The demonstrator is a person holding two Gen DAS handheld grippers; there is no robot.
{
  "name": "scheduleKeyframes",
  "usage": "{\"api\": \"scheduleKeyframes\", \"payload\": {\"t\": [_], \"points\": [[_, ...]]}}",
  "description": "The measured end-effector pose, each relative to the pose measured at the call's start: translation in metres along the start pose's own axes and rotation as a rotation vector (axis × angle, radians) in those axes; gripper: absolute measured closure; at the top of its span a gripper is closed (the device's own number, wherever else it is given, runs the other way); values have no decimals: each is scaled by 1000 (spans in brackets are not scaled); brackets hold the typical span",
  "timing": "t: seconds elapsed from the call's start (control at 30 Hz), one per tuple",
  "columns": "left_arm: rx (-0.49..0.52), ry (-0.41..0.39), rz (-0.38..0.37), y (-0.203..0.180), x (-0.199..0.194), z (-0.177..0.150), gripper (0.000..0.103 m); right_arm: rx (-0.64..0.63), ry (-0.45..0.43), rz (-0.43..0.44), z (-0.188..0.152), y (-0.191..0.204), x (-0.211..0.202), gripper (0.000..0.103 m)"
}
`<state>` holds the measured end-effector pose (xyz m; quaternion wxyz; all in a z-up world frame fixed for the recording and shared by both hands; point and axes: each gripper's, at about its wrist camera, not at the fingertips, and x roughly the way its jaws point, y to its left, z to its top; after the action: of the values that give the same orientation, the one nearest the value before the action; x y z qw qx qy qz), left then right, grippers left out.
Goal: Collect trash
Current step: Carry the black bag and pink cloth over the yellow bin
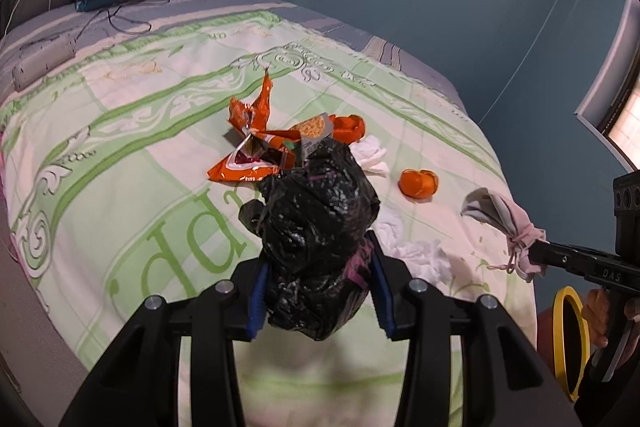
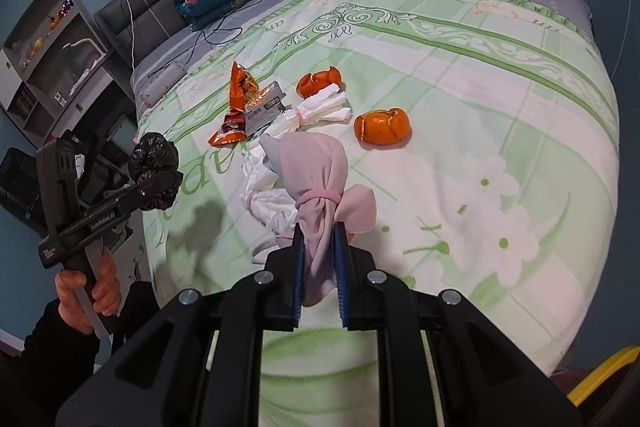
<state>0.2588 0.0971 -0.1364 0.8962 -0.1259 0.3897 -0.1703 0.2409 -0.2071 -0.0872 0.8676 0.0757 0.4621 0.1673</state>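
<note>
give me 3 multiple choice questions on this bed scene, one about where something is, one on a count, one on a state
1. Where does the orange wrapper lie?
A. on the bed, left of the peels
B. inside the black bag
C. on the folded quilts

2. How many orange peels lie on the bed?
A. one
B. two
C. four

3. What is the state of the right gripper?
A. open over a peel
B. shut on the pink cloth
C. shut on the black bag

Answers:
1 A: in the right wrist view the wrapper rests on the bed, left of both peels.
2 B: one peel lies by the tissues, another peel further right.
3 B: its pads pinch the pink cloth; the black bag sits in the left gripper.
</note>
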Motion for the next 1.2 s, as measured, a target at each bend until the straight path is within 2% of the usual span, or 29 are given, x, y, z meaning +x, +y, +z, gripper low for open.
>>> {"api": "scheduleKeyframes", "payload": {"t": [0.4, 0.77, 1.2], "points": [[66, -60, -47, -43, -50, -9, 63, -24, -33, -46, -46, 2, -61, 90], [167, -84, -110, -117, -82, -16, 63, 24, -112, -94, -85, -17, -124, 90], [316, -119, -192, -213, -107, -27, 63, 129, -264, -178, -117, -60, -198, 90]]}}
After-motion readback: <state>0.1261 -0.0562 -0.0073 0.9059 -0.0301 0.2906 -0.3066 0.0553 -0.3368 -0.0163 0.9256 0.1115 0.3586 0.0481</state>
